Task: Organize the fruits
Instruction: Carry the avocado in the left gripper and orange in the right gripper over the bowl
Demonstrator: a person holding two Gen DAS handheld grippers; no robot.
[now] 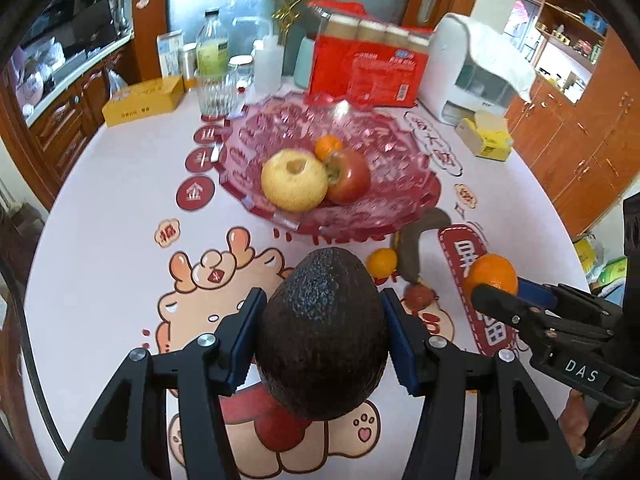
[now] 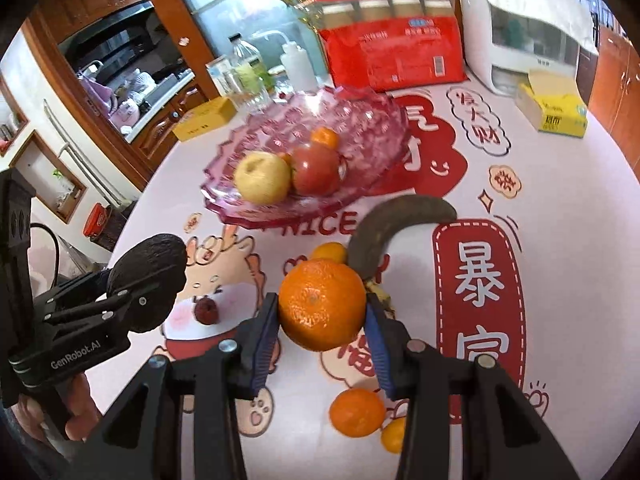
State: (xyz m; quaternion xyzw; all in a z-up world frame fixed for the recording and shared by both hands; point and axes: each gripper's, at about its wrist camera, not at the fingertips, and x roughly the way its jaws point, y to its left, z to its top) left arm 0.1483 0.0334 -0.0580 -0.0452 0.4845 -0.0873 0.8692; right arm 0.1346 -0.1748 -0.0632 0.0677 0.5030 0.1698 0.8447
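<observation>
My left gripper [image 1: 322,308] is shut on a dark avocado [image 1: 322,332] and holds it above the table, short of the pink glass fruit bowl [image 1: 384,140]. The bowl holds a yellow apple [image 1: 294,180], a persimmon [image 1: 348,178] and a small orange [image 1: 328,146]. My right gripper [image 2: 322,314] is shut on a large orange [image 2: 320,304], held above the table, right of the left gripper [image 2: 120,292]. A blackened banana [image 2: 380,224], a small red fruit [image 2: 206,310] and small oranges [image 2: 356,412] lie on the table.
A red package [image 1: 368,68], a white appliance [image 1: 468,68], a yellow tissue box [image 1: 486,136], a yellow box [image 1: 144,100], a glass [image 1: 216,92] and bottles [image 1: 212,44] stand behind the bowl. The table edge curves away left and right.
</observation>
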